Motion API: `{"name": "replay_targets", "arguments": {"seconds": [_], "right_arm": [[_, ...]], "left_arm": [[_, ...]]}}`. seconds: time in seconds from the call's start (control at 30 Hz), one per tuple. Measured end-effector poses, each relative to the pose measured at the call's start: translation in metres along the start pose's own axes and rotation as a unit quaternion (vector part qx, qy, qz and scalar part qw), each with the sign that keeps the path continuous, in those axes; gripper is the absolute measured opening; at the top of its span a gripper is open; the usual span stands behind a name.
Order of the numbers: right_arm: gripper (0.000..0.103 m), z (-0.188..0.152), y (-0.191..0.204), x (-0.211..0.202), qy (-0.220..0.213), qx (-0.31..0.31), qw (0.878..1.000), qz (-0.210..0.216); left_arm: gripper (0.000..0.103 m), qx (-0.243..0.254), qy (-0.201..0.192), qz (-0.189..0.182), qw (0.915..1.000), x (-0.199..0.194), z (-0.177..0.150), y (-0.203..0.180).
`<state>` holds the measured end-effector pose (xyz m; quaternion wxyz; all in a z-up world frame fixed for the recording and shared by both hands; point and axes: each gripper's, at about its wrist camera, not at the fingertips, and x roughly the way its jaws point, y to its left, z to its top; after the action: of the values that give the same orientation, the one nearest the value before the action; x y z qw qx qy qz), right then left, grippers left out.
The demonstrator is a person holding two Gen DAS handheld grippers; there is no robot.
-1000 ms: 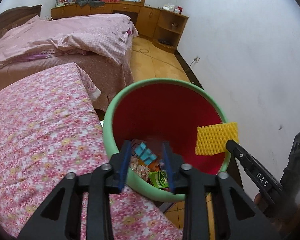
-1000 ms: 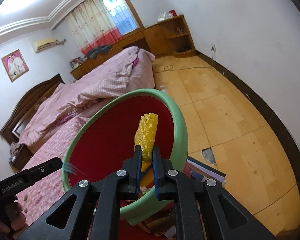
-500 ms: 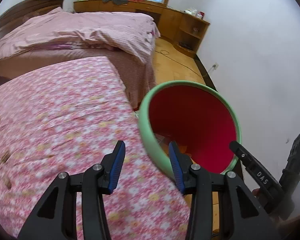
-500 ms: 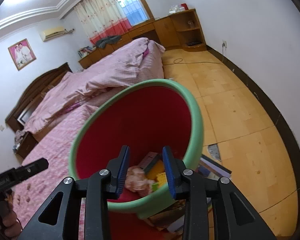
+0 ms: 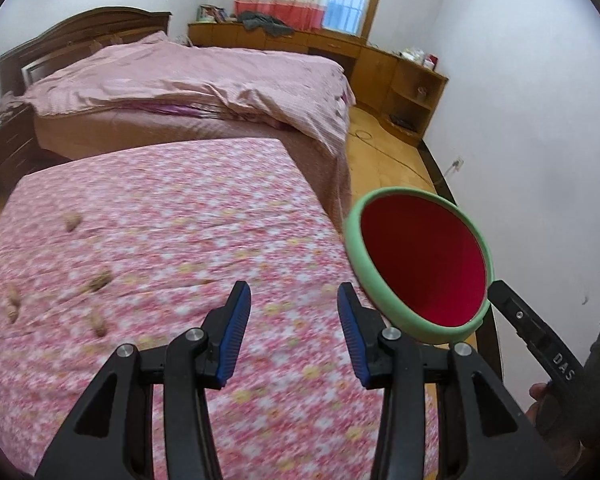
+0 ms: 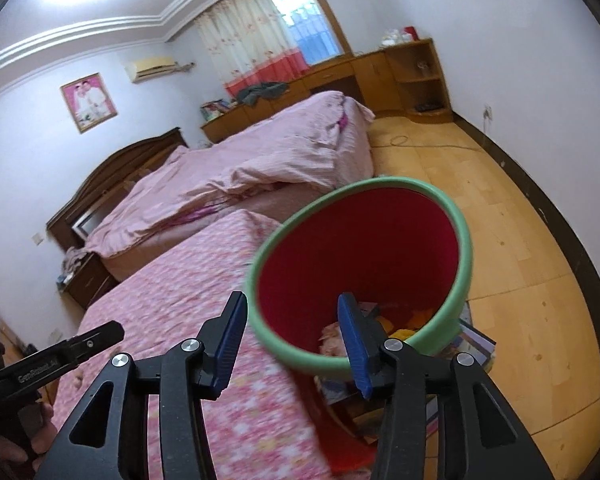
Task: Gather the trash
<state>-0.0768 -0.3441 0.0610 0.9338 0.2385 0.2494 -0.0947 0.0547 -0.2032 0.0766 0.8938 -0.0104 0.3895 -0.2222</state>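
A red trash bin with a green rim [image 5: 384, 292] [image 6: 462, 264] stands beside the flowered pink table cover [image 5: 172, 240] [image 6: 172, 304]. Trash lies in the bin's bottom [image 6: 404, 326], with yellow pieces among it. Several brown peanut shells [image 5: 96, 282] lie on the cover at the left. My left gripper [image 5: 292, 332] is open and empty above the cover, right of the shells. My right gripper [image 6: 292, 336] is open and empty over the bin's near rim; it also shows in the left wrist view [image 5: 540, 344].
A bed with a pink quilt [image 5: 204, 84] [image 6: 260, 160] lies beyond the cover. Wooden cabinets and shelves [image 5: 404, 80] line the far wall. Books or papers [image 6: 476, 344] lie on the yellow floor under the bin. A white wall [image 5: 540, 160] is close on the right.
The right gripper opened and dropped the yellow sponge into the bin. The left gripper swung left from over the bin to above the flowered cover, bringing the shells into view.
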Motion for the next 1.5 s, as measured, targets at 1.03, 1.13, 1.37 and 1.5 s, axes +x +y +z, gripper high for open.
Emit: {"name": "replay_targets", "arguments": {"seconds": [1.03,1.13,1.37,1.5], "right_arm": [[0.077,-0.078,0.12,-0.05,-0.019,-0.106,0.992,0.063],[0.077,-0.082,0.12,-0.051,-0.019,-0.111,0.992,0.054],[0.079,-0.093,0.12,-0.049,-0.012,-0.115,0.992,0.054],[0.079,-0.097,0.121,-0.047,-0.005,-0.115,0.992,0.052]], "left_arm": [[0.051,-0.079,-0.071,0.136,0.985,-0.121,-0.091,0.128],[0.051,-0.086,-0.074,0.134,0.9844,-0.12,-0.1,0.132],[0.051,-0.085,-0.09,0.154,0.9803,-0.12,-0.113,0.13],[0.051,-0.078,-0.095,0.16,0.9793,-0.12,-0.117,0.126]]}}
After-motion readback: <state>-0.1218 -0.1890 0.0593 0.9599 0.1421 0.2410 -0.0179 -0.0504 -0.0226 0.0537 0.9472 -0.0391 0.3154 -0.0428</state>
